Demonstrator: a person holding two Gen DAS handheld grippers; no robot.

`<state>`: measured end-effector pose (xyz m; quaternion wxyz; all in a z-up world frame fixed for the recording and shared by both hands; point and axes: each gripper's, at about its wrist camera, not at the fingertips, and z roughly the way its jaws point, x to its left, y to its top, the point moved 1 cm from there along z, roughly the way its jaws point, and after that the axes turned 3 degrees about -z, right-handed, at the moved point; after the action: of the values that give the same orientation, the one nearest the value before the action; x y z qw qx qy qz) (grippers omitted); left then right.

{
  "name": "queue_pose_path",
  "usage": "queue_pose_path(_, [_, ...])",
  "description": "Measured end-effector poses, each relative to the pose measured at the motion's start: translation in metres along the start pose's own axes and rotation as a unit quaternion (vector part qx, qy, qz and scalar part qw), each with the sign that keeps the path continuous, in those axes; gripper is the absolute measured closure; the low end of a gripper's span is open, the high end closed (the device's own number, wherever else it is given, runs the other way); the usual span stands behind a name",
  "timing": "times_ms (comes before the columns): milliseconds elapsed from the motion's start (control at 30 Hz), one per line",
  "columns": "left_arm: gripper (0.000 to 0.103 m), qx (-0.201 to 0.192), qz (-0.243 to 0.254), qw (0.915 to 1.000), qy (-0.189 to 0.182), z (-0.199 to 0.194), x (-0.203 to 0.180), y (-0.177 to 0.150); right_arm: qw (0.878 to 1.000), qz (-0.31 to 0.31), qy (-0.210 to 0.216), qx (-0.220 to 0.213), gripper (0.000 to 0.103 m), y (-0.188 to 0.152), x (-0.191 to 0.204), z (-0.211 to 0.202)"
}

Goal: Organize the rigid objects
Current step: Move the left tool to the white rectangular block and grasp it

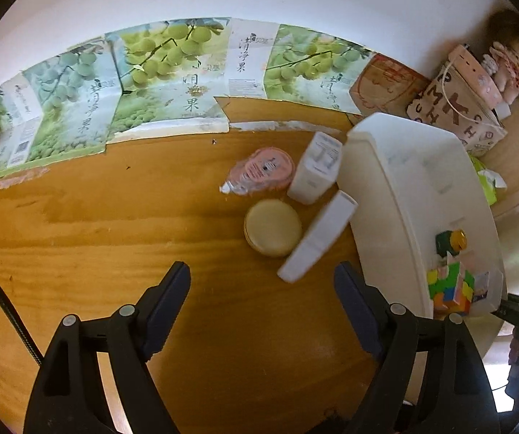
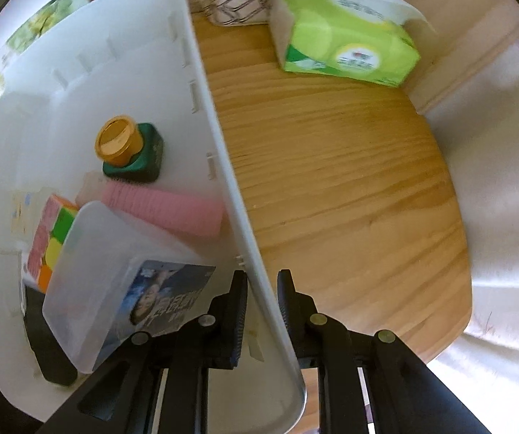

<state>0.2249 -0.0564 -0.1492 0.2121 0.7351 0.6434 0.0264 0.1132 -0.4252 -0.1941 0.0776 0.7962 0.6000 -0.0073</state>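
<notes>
In the left wrist view my left gripper [image 1: 262, 278] hangs open and empty over the wooden table [image 1: 114, 224]. Just beyond its fingertips lie a round cream tin [image 1: 272, 228], a pink round packet [image 1: 263, 171], a white box [image 1: 315, 170] and a long white box [image 1: 317, 237] that leans against the white bin [image 1: 415, 188]. In the right wrist view my right gripper [image 2: 262, 289] is shut on the near wall of the bin [image 2: 201, 90], one finger inside and one outside. Inside lie a gold-capped green bottle [image 2: 129, 152], a pink ribbed tube [image 2: 165, 206], a colour cube [image 2: 51, 238] and a clear case [image 2: 114, 278].
Flattened grape cartons [image 1: 158, 83] line the wall behind the table. A lettered bag [image 1: 454, 112], a pink box [image 1: 476, 76] and a doll [image 1: 512, 68] crowd the far right corner. A green tissue pack [image 2: 346, 39] lies beyond the bin. The table's round edge [image 2: 465, 253] runs close on the right.
</notes>
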Motion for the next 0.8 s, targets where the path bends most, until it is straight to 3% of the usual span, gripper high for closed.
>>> queue_pose_path(600, [0.019, 0.052, 0.063, 0.9955, -0.048, 0.064, -0.03, 0.018, 0.999, 0.026, -0.024, 0.024, 0.082, 0.008, 0.011, 0.002])
queue_pose_path(800, [0.022, 0.033, 0.069, 0.9964, -0.036, 0.068, -0.035, 0.018, 0.999, 0.025, -0.028, 0.029, 0.082, 0.01, 0.013, 0.005])
